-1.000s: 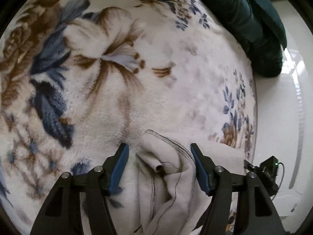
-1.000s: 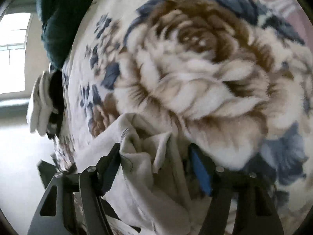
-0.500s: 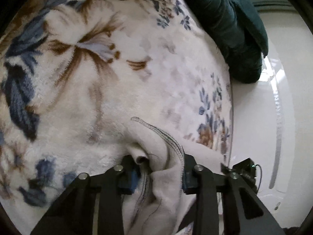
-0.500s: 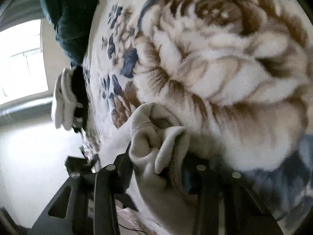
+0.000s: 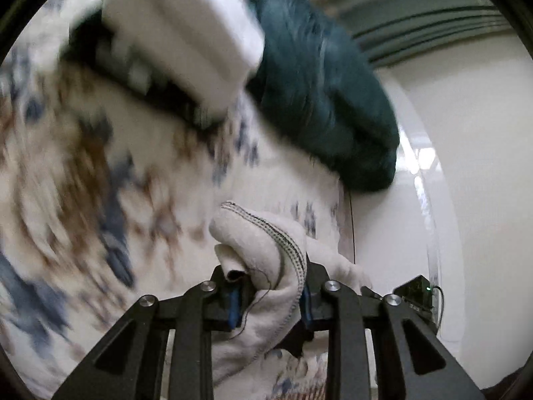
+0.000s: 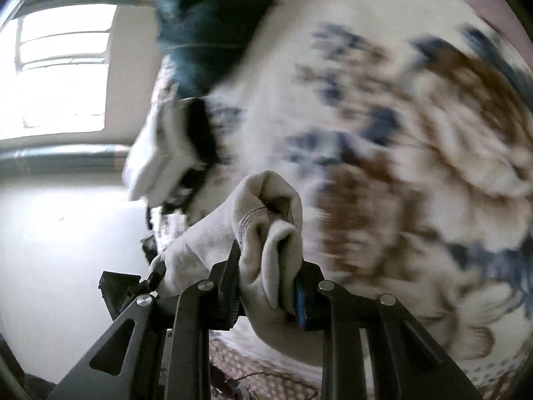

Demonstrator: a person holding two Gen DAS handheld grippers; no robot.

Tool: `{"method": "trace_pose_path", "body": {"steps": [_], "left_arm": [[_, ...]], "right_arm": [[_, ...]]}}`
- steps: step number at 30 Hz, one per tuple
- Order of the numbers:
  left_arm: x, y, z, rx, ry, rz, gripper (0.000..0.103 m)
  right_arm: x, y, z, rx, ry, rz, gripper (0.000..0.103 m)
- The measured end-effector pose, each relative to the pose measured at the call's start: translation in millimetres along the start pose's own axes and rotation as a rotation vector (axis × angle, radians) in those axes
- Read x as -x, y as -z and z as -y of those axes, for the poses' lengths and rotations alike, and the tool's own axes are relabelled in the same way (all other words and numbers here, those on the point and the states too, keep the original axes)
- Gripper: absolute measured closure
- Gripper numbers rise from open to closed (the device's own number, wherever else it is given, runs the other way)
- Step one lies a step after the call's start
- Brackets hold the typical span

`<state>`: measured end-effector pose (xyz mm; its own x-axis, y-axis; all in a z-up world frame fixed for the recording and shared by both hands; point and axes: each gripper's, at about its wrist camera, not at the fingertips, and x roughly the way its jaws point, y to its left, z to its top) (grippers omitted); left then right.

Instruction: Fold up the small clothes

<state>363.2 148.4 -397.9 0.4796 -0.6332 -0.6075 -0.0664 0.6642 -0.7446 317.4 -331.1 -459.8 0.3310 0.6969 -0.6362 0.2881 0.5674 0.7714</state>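
Observation:
A small cream garment with dark stitched hems is held at two ends. In the left wrist view my left gripper (image 5: 268, 295) is shut on a bunched hem of the garment (image 5: 266, 250), lifted off the floral blanket (image 5: 100, 180). In the right wrist view my right gripper (image 6: 266, 286) is shut on another bunched fold of the same garment (image 6: 263, 220), also raised above the blanket (image 6: 416, 153). The rest of the cloth hangs below the jaws, mostly hidden.
A folded stack of white and black clothes (image 5: 180, 33) lies on the blanket beyond the left gripper; it also shows in the right wrist view (image 6: 170, 153). A dark teal garment (image 5: 319, 100) is heaped at the blanket's far edge. White floor (image 5: 466, 166) lies beside the bed.
Both grippers went from open around the garment's folds to shut on them, then lifted and swung. The view tilted up, and the folded stack came into the left view.

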Motion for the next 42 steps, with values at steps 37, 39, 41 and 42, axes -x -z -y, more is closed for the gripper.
{"method": "trace_pose_path", "body": {"steps": [37,39,41,42], "left_arm": [[2,-385,-31,-0.268,-0.646,0.115,0.013],[8,-364,-14,-0.302,-0.722,0.148,0.01],[10,-336,2,-0.337,-0.768,0.152,0.009],[10,-326,6,-0.34,-0.771,0.144,0.008]], "right_arm": [[-293,-233,-335,0.404,0.424,0.144,0.01],[-278,-213,-347,0.451,0.512,0.18,0.0],[-269,-195,-352,0.472,0.571,0.194,0.0],[-264,-185,-355,0.485,0.61,0.2,0.0]]}}
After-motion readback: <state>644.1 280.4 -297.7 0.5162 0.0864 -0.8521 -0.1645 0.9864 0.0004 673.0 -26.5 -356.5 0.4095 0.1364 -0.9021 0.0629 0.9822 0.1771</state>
